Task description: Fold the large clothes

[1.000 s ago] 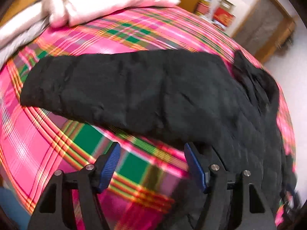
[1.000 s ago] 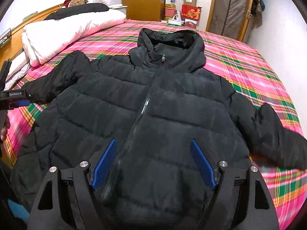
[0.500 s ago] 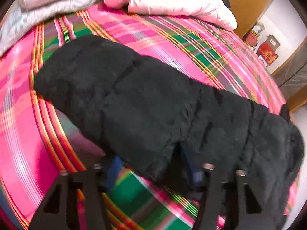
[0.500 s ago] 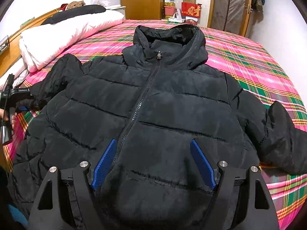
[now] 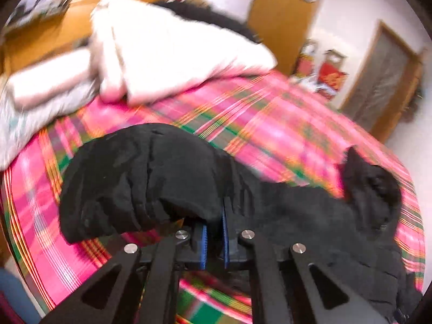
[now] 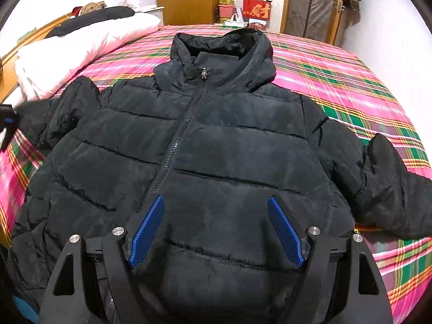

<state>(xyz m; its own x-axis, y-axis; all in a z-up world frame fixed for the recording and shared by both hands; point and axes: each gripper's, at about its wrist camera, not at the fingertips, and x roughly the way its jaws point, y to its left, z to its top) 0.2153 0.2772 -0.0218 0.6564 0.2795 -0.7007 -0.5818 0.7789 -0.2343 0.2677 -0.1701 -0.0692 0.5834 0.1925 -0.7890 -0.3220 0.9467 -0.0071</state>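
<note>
A black hooded puffer jacket [image 6: 216, 140] lies front up, zipped, on the plaid bed, hood at the far end. Its sleeve [image 5: 140, 178] on the left side is raised off the bedspread in the left wrist view, and my left gripper [image 5: 214, 224] is shut on its lower edge, blue pads pinching the fabric. That gripper also shows at the far left edge [image 6: 6, 124] of the right wrist view beside the lifted sleeve. My right gripper [image 6: 216, 216] hangs open above the jacket's lower front with nothing between its fingers. The other sleeve [image 6: 388, 189] lies spread at right.
A pink, green and yellow plaid bedspread [image 6: 337, 81] covers the bed. White folded bedding [image 6: 81, 51] and a black item lie at the far left by a wooden headboard. Boxes [image 6: 253, 8], a wooden cabinet and a wardrobe stand against the far wall.
My left gripper went from open over the sleeve to shut on its edge, then rose, lifting the sleeve off the bed. My right gripper stayed open, drifting slightly over the jacket front.
</note>
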